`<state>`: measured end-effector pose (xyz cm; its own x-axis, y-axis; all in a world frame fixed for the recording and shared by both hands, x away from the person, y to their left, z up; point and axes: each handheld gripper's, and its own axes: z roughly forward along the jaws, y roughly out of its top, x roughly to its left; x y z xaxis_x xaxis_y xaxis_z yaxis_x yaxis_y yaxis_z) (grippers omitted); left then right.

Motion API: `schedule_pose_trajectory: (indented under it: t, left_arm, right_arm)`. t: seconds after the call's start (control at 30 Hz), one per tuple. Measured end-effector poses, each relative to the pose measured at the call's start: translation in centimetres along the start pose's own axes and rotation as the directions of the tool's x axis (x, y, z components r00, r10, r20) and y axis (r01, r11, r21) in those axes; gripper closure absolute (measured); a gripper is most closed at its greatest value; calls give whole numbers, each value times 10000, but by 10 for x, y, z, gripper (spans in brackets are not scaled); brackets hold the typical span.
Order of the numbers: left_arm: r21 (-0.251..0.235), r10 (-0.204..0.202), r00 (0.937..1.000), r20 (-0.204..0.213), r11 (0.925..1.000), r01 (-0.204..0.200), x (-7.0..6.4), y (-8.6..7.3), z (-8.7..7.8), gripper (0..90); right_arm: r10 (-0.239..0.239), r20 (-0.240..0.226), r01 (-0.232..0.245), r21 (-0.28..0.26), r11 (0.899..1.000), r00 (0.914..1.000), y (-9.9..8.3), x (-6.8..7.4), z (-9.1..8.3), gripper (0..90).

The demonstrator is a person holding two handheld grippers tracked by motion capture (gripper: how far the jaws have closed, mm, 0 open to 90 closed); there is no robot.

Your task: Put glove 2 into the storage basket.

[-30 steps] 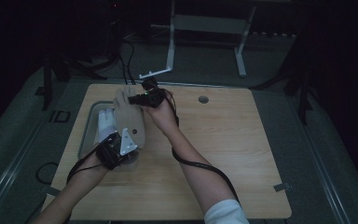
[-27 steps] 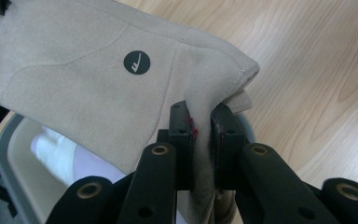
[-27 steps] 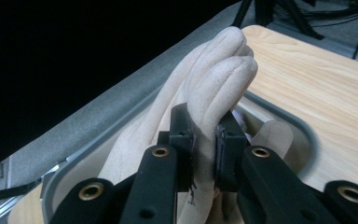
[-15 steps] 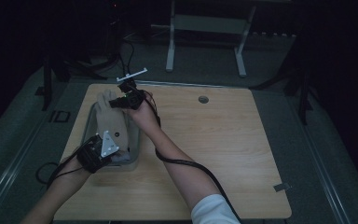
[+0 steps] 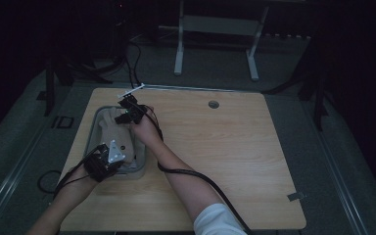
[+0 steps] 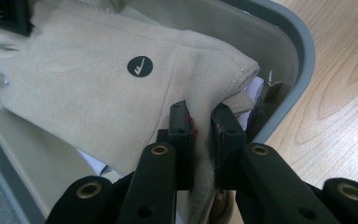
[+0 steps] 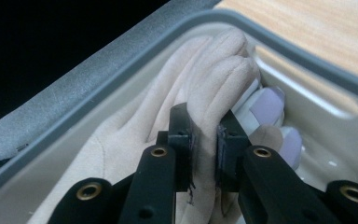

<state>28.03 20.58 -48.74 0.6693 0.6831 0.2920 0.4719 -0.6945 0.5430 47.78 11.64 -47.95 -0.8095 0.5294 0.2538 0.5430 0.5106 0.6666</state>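
Glove stretched over the bin
Left hand-held gripper (image 6: 200, 126) clamps the glove's (image 6: 88, 98) cuff, right hand-held gripper (image 7: 204, 135) its fingers; bin (image 5: 94, 128) below.

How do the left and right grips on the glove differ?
The left gripper pinches the glove at its cuff edge, at the bin's near end; the right gripper pinches its finger end, at the far end. A round logo shows by the left; none by the right. Both are shut on it.

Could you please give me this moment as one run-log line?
left gripper: shut on glove cuff | right gripper: shut on glove fingers | glove: in bin
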Motion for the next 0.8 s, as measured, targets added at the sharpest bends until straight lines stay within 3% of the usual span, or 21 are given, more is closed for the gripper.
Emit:
schedule_pose_trajectory:
  t: [0.17, 0.33, 0.43, 0.47, 0.57, 0.63, 0.73, 0.8]
  left_arm:
    - [19, -220, 9995, 233, 9998, 219, 1, -2, 6, 803]
    - [-8, -566, 9978, 336, 9984, 567, 3, 0, 3, 750]
    - [-241, -848, 9963, 104, 9961, 851, 4, 2, -5, 592]
    - [-327, -1007, 9949, 87, 9944, 1010, 4, 4, -8, 502]
    - [-488, -1309, 9914, 79, 9902, 1311, 4, 7, -17, 375]
    - [-724, -1558, 9874, 259, 9849, 1573, 4, 8, -22, 330]
    - [-1179, -1838, 9796, 816, 9742, 1926, 1, 11, -24, 166]
    - [-1293, -1710, 9813, 886, 9748, 1815, -4, 14, -22, 83]
  right_arm:
    - [154, -187, -154, 1, 9999, 9997, -4, -7, -3, 652]
    - [-224, -193, 226, 109, 9997, 9996, -4, -10, -15, 451]
    - [-595, -383, 603, 197, 9980, 9975, -4, -9, -22, 377]
    - [-625, -389, 633, 196, 9978, 9973, -4, -9, -24, 358]
    - [-822, -651, 833, 141, 9964, 9945, -6, -9, -33, 267]
    - [-935, -695, 947, 137, 9954, 9932, -8, -9, -39, 255]
    - [-1159, -895, 1161, -23, 9932, 9892, -12, -7, -48, 210]
    - [-1407, -944, 1404, -97, 9900, 9855, -17, -6, -53, 201]
